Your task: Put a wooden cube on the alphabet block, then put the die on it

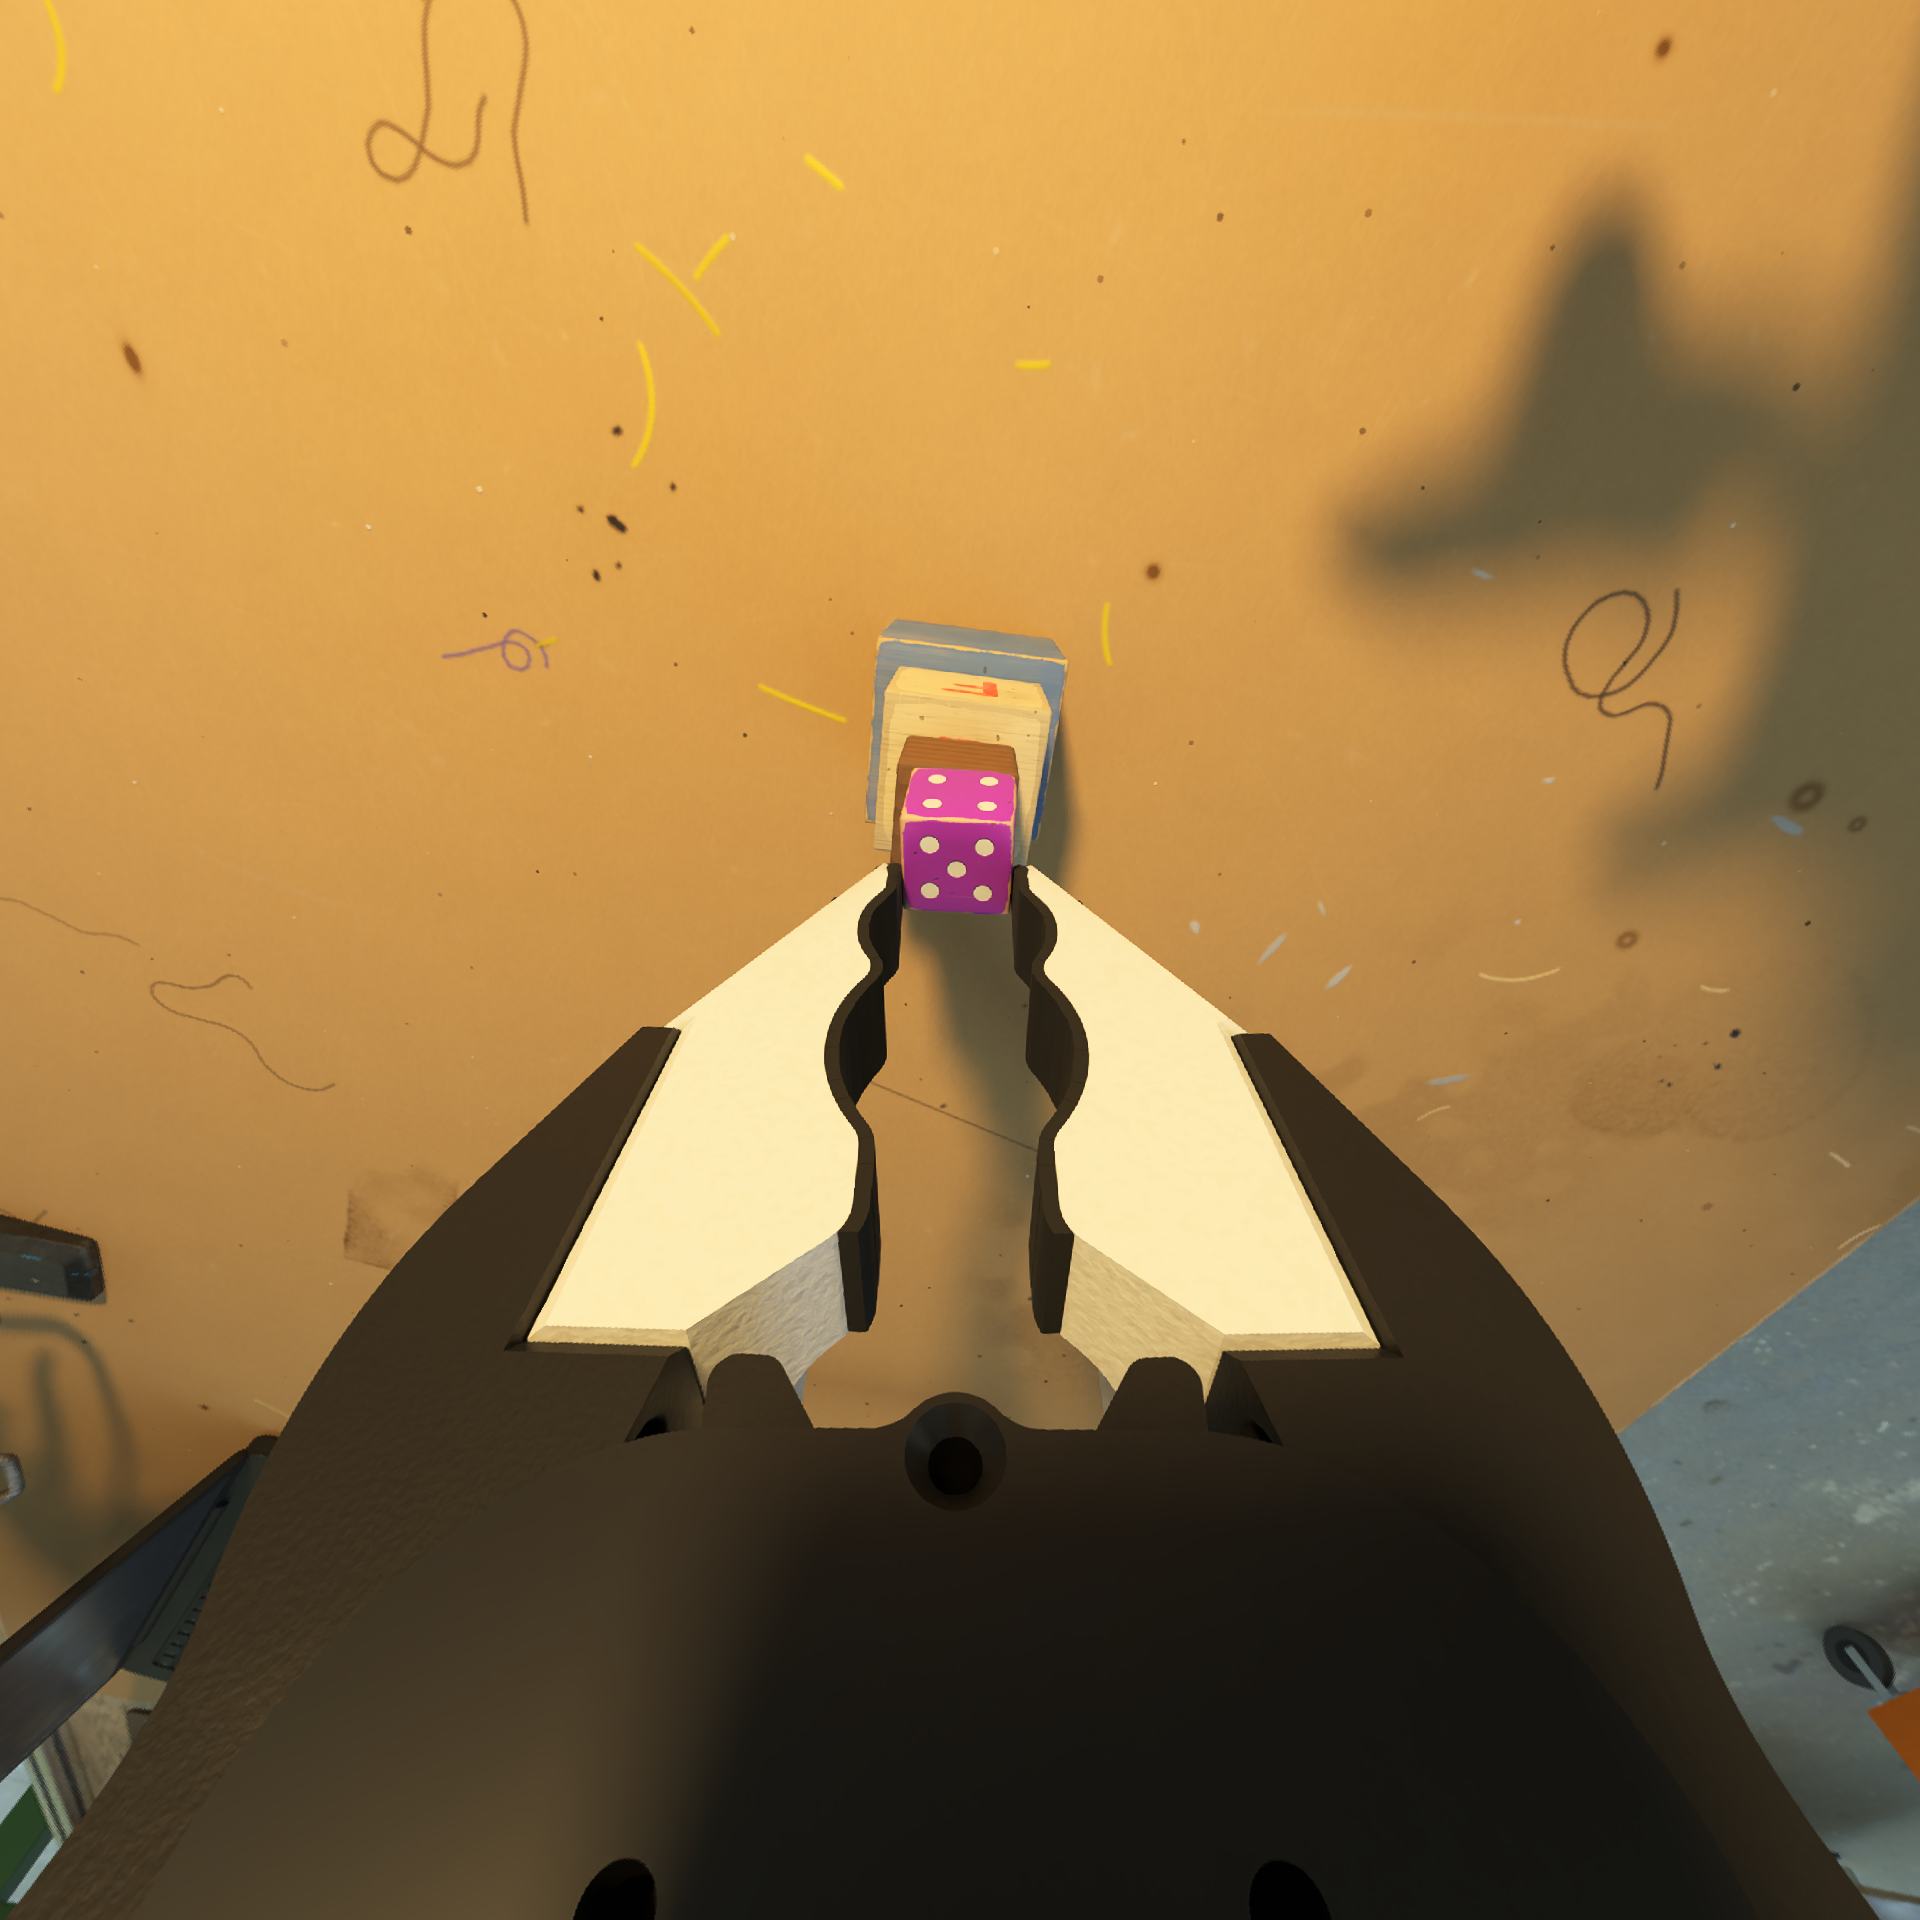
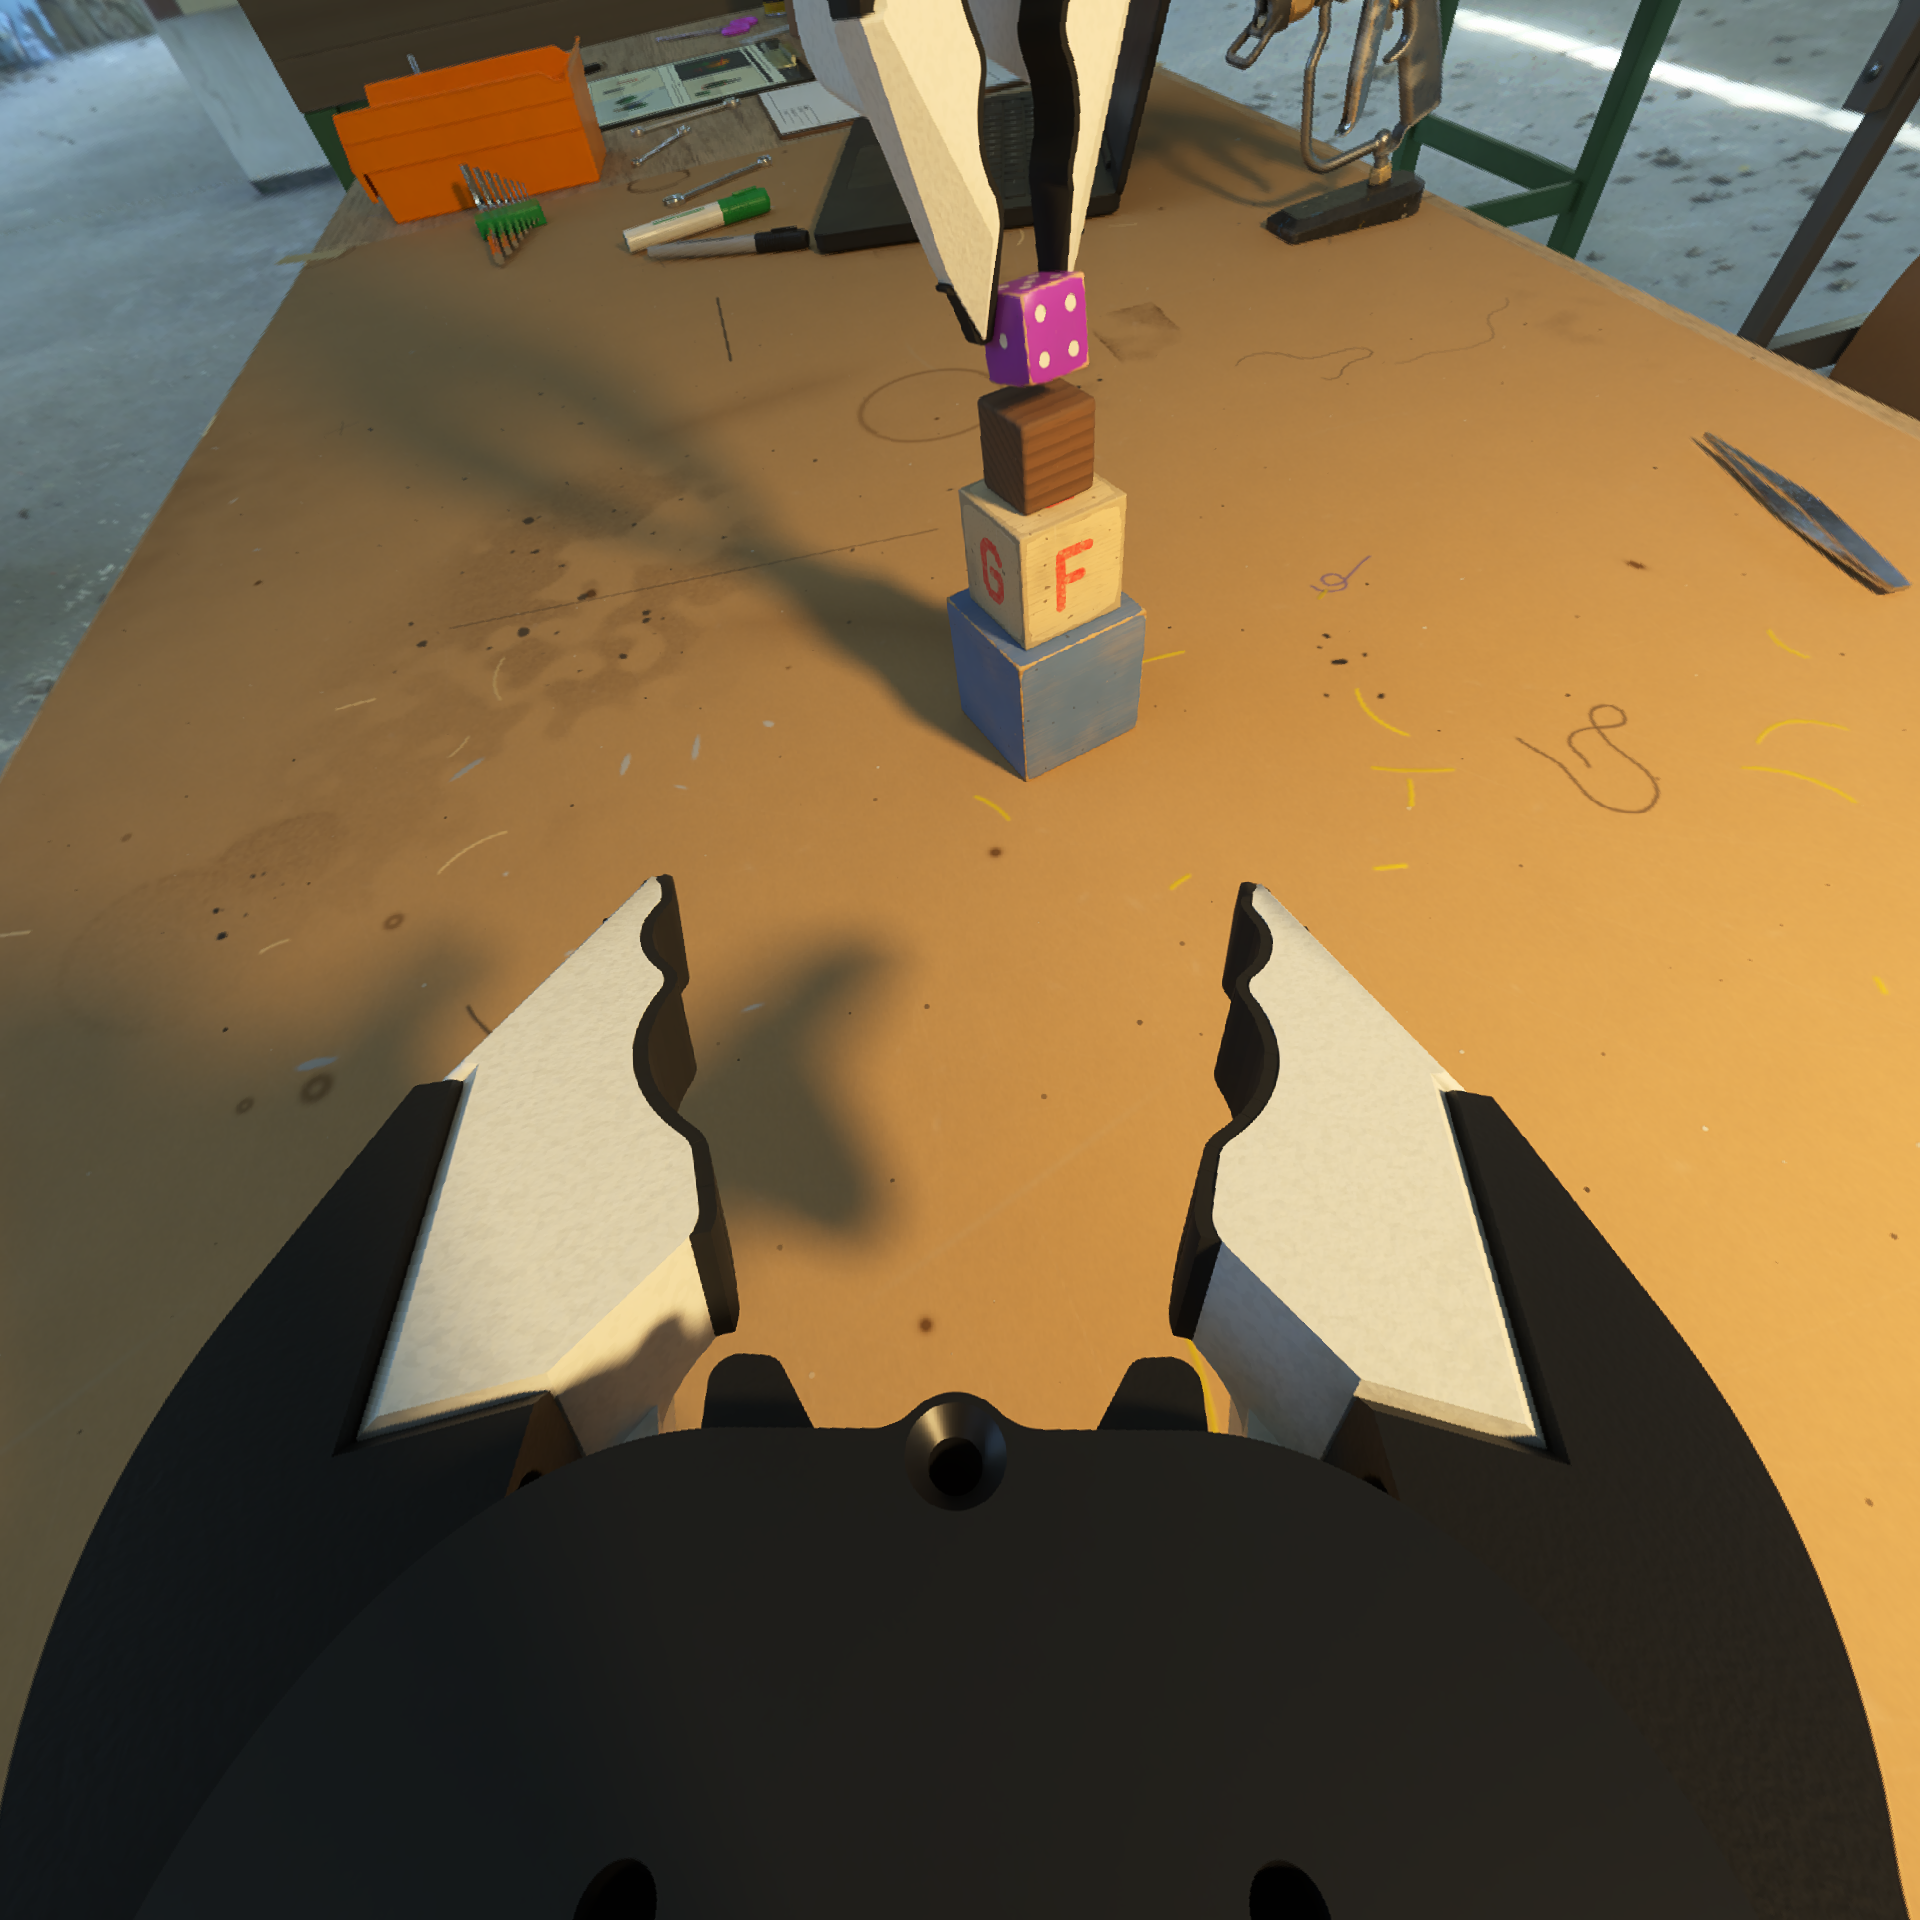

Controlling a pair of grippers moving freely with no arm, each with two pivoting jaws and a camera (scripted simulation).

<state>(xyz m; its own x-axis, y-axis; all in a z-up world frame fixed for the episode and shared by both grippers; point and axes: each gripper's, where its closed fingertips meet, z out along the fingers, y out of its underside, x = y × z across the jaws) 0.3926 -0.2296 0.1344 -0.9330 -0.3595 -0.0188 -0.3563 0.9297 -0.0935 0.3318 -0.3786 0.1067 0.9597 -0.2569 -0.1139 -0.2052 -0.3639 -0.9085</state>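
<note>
A stack stands on the brown tabletop: a blue cube (image 2: 1049, 691) at the bottom, the pale alphabet block (image 2: 1042, 566) with red letters on it, and a dark wooden cube (image 2: 1037, 447) on top. My left gripper (image 1: 956, 878) points straight down and is shut on the magenta die (image 1: 957, 844) with white dots. In the right wrist view the left gripper (image 2: 1023, 301) holds the die (image 2: 1037, 328) right at the wooden cube's top; I cannot tell if they touch. My right gripper (image 2: 954, 894) is open and empty, low over the table, well short of the stack.
At the table's far end lie an orange box (image 2: 473, 130), a green drill-bit set (image 2: 504, 213), markers (image 2: 701, 218), wrenches and a dark stand (image 2: 1340, 208). A dark flat tool (image 2: 1808, 514) lies at the right. The table's right edge is near in the left wrist view (image 1: 1766, 1340).
</note>
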